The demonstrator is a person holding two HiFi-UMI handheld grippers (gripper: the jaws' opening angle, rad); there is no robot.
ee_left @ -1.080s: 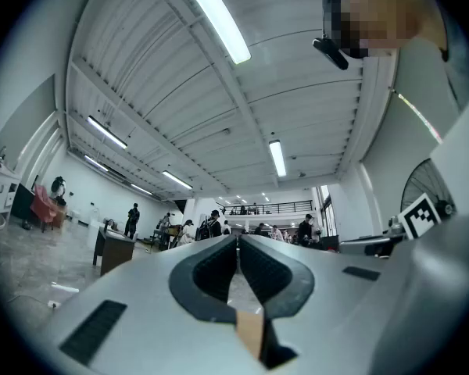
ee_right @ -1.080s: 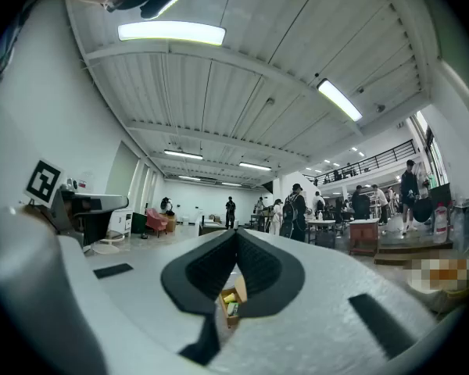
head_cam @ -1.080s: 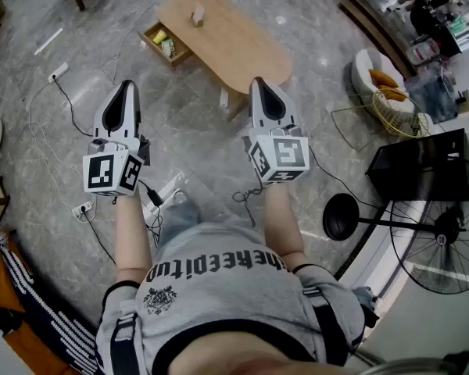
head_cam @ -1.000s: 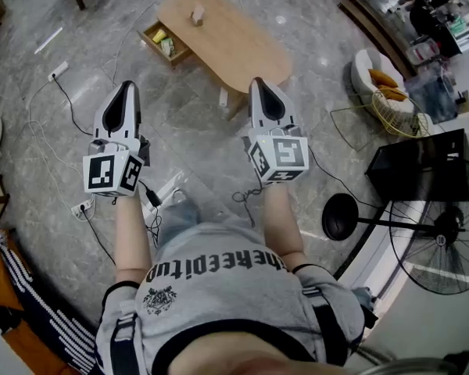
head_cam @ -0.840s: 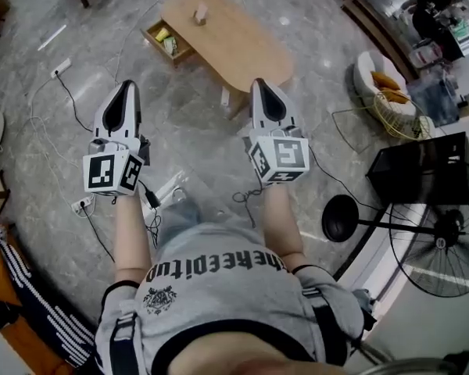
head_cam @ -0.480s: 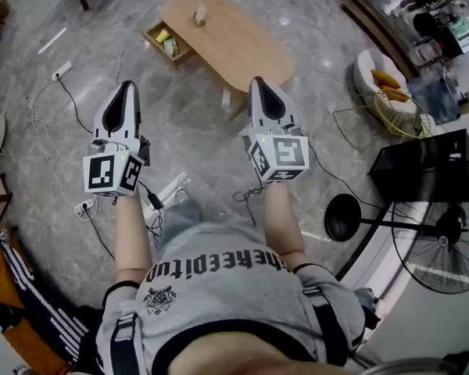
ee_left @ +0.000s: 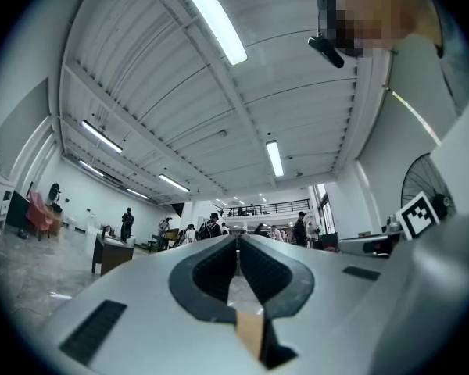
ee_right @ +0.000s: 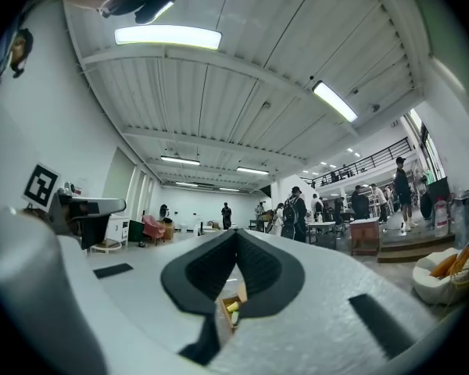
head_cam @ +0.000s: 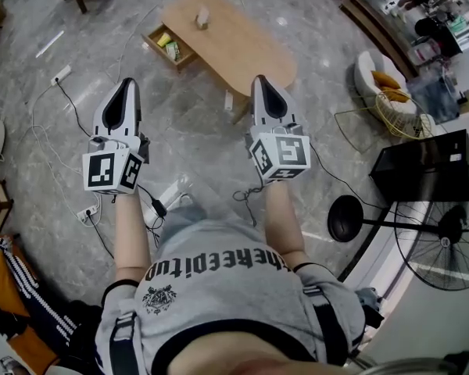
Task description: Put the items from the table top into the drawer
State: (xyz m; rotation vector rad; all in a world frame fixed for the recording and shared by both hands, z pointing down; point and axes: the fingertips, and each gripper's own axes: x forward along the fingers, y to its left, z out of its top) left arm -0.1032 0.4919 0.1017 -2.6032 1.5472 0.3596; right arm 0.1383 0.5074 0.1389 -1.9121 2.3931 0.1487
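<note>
Left gripper and right gripper both have their jaws pressed together at the tips, with nothing between them; the left gripper view and right gripper view each show only the dark pads meeting. The person's bare forearms reach straight forward from the body, side by side and apart, each gripper held roughly level with its marker cube nearest the wrist. Both point across a grey marble floor toward a light wooden oval table, which is well apart from them. One small pale item stands upright on the table top near the far end; it is too small to identify, possibly a block. A wooden drawer is pulled open from the table's left edge, just below that item, holding yellow and green things
</note>
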